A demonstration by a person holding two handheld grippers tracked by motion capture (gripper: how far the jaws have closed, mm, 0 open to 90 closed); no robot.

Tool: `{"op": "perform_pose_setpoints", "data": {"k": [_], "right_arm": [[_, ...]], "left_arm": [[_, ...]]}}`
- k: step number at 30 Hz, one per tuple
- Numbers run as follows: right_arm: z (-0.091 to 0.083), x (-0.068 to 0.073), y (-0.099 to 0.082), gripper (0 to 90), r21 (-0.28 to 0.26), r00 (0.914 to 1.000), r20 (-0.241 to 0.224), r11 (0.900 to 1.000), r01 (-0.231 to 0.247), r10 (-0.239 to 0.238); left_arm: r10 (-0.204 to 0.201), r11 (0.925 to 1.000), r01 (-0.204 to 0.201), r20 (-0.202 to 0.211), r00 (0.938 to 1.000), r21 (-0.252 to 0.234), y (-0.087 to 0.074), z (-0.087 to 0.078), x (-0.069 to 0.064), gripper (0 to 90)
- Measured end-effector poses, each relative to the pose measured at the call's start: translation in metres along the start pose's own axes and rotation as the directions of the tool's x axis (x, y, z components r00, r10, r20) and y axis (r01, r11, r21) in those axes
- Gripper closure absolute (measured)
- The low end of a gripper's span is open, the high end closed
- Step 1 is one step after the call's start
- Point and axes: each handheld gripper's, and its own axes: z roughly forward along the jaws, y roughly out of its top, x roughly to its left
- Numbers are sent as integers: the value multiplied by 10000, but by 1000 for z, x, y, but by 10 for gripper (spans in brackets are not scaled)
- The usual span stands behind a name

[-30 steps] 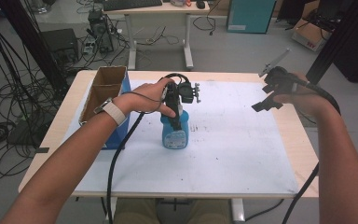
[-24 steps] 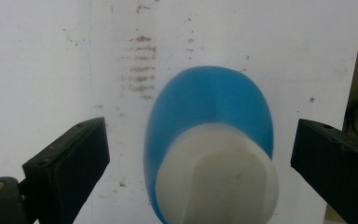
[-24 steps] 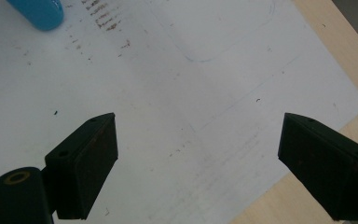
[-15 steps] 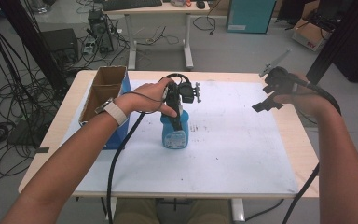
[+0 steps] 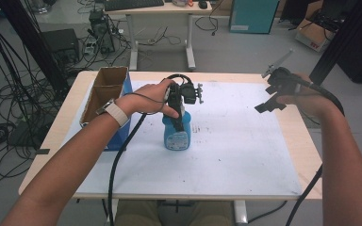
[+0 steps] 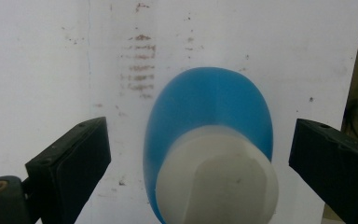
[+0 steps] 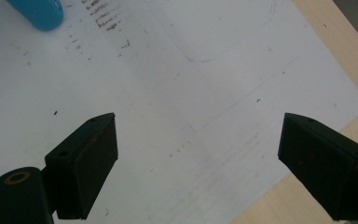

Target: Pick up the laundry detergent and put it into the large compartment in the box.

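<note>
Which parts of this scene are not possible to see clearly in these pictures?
- Blue bottle, high view: the left gripper and hand cover its top.
- Bottle label, high view: print too small to read.
- White cap, left gripper view: cut by the bottom edge.
- Cardboard box, high view: its walls hide the inside.
- Blue bottle, right gripper view: cut by the top edge.

**Layout: bottle under my L fingers, box off to the left**

Bottle (image 5: 176,134) stands upright on the mat (image 5: 245,155), directly below my left gripper (image 6: 198,154); in the left gripper view its cap sits between the two fingers (image 6: 74,158), gap on both sides. Cardboard box (image 5: 104,94) is left of those fingers, on the table's (image 5: 306,155) left edge. My right gripper (image 7: 198,158) hangs over the mat's right part, well apart from the bottle; mat edge & bare table lie just past its right finger (image 7: 326,158).
</note>
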Motion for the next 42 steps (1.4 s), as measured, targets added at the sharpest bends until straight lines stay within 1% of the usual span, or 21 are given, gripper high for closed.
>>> {"op": "perform_pose_setpoints", "data": {"k": [9, 14, 18, 29, 32, 42], "right_arm": [[1, 0, 1, 118, 41, 10000, -3, 10000, -26, 26], [0, 0, 1, 118, 28, 10000, 0, 10000, 12, -12], [0, 0, 1, 118, 26, 10000, -4, 10000, 18, -18], [-2, 0, 1, 118, 78, 10000, 37, 10000, -30, 29], [-3, 1, 2, 118, 37, 10000, 34, 10000, 20, -20], [-3, 2, 2, 118, 12, 10000, 53, 10000, 12, -12]], "left_arm": [[12, 10000, -12, -54, 10000, -24, -1, 0, 1, 59], [-59, 10000, 59, -26, 10000, 22, -1, 0, 1, 59], [-15, 10000, 15, -28, 10000, 18, 0, -1, 1, 58], [-87, 10000, 87, -35, 10000, 25, -1, -2, 0, 58], [-121, 9999, 121, -73, 9999, -20, -2, -3, 0, 57], [-82, 10000, 82, -83, 9999, -6, -1, -3, -1, 58]]}}
